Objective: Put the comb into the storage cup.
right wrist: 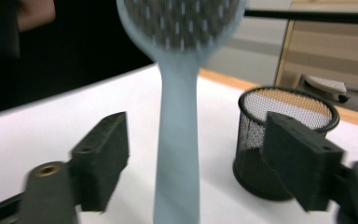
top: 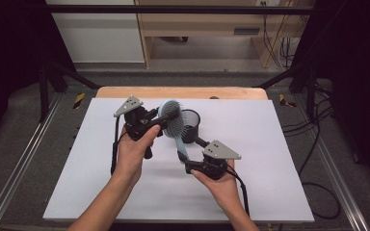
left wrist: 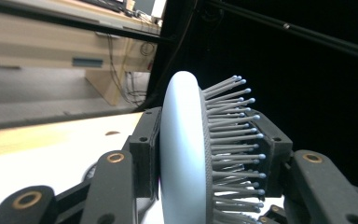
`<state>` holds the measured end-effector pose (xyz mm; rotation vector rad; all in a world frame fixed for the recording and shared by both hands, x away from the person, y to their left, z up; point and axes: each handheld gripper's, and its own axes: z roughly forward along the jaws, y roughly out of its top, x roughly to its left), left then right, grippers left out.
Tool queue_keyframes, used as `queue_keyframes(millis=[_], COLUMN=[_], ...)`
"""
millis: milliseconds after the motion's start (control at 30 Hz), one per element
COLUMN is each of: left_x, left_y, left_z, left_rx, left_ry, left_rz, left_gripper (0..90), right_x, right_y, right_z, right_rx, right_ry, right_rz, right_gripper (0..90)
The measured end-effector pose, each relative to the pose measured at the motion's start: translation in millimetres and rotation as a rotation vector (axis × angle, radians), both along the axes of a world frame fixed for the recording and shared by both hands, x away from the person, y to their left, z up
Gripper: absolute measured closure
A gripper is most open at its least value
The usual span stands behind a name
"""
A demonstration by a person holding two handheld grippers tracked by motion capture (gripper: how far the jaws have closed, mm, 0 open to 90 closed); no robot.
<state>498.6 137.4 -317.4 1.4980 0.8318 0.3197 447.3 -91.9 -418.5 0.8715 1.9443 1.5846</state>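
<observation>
The pale blue hairbrush is off the tabletop, its bristled head clamped between the jaws of the left gripper, one jaw on the smooth back and the other against the bristle tips. Its handle runs down between the jaws of the right gripper, which stand released, clear of it on either side. A black mesh pen cup stands upright on the white tabletop just beyond the right gripper, behind the brush head in the high view.
</observation>
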Motion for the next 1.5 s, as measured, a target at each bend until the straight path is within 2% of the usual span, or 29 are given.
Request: queue_keyframes(millis=[33,67,100,133,200,333,367,433,467,500,600,633,667,733,800,833,867,933,967,1067,1167,1233,1500], left_x=[-0.3,-0.6,-0.6,0.0,0.3,0.7,1.2,1.6,2.0,2.6,4.5,4.5,5.5,7.4,10.7,12.9,15.6,17.1,19.2,22.4,26.7,29.9,39.2], left_y=[0.2,0.8,0.8,1.5,1.5,1.3,0.6,0.0,-0.6,-2.0,-4.1,-4.1,-5.6,-7.8,-10.6,-12.3,-14.6,-16.2,-17.5,-18.9,-19.6,-19.8,-17.6], left_z=[1.2,4.1,4.1,6.7,7.9,13.7,16.4,18.0,19.5,22.8,27.4,27.4,29.6,32.6,35.3,36.5,37.5,38.4,40.0,42.2,44.6,46.3,46.4], left_rx=[0.01,0.031,0.031,0.033,0.032,0.044,0.05,0.054,0.061,0.078,0.078,0.078,0.079,0.087,0.094,0.099,0.102,0.103,0.115,0.125,0.122,0.12,0.111], left_ry=[-0.009,-0.028,-0.028,-0.037,-0.039,-0.059,-0.068,-0.07,-0.076,-0.09,-0.096,-0.096,-0.099,-0.109,-0.116,-0.118,-0.123,-0.127,-0.138,-0.145,-0.146,-0.153,-0.16], left_rz=[0.004,0.012,0.012,0.016,0.019,0.03,0.031,0.03,0.031,0.036,0.041,0.041,0.044,0.05,0.055,0.059,0.065,0.068,0.073,0.082,0.092,0.1,0.121], left_gripper=[52.1,52.0,52.0,52.0,52.1,52.0,52.0,52.0,52.0,52.0,52.0,52.0,51.9,51.9,51.9,51.9,51.8,51.8,51.8,51.8,51.6,51.6,51.5], right_x=[0.7,1.2,1.2,1.9,1.5,-0.1,-1.9,-3.0,-6.1,-7.7,-14.7,-14.7,-22.5,-24.6,-27.2,-26.6,-21.8,-20.3,-18.4,-18.7,-21.2,-23.2,-23.3], right_y=[-1.1,-4.4,-4.4,-10.6,-18.5,-37.0,-49.9,-56.6,-70.1,-76.8,-95.7,-95.7,-108.5,-112.5,-122.2,-123.9,-124.4,-124.9,-125.5,-125.0,-126.3,-128.5,-130.4], right_z=[-1.2,-4.1,-4.1,-7.7,-9.4,-10.4,-9.9,-9.4,-9.4,-10.5,-15.7,-15.7,-18.7,-19.6,-26.3,-28.6,-29.5,-29.4,-30.0,-30.8,-30.2,-28.8,-29.5], right_rx=[-0.038,-0.07,-0.07,-0.089,-0.106,-0.08,-0.078,-0.081,-0.085,-0.077,-0.058,-0.058,-0.023,-0.006,0.04,0.041,-0.017,-0.034,-0.017,-0.023,-0.033,-0.015,-0.005], right_ry=[0.007,0.042,0.042,0.073,0.083,0.101,0.1,0.098,0.087,0.081,0.135,0.135,0.131,0.125,0.098,0.098,0.085,0.069,0.068,0.06,0.041,0.032,0.042], right_rz=[0.006,0.015,0.015,0.003,-0.016,-0.023,-0.057,-0.073,-0.121,-0.141,-0.162,-0.162,-0.181,-0.183,-0.187,-0.183,-0.165,-0.167,-0.181,-0.188,-0.209,-0.223,-0.226], right_gripper=[19.3,15.2,15.2,14.2,13.8,11.6,12.0,11.8,10.4,9.7,7.1,7.1,7.1,7.1,8.1,8.6,8.2,8.5,9.4,9.4,9.2,9.1,7.9])
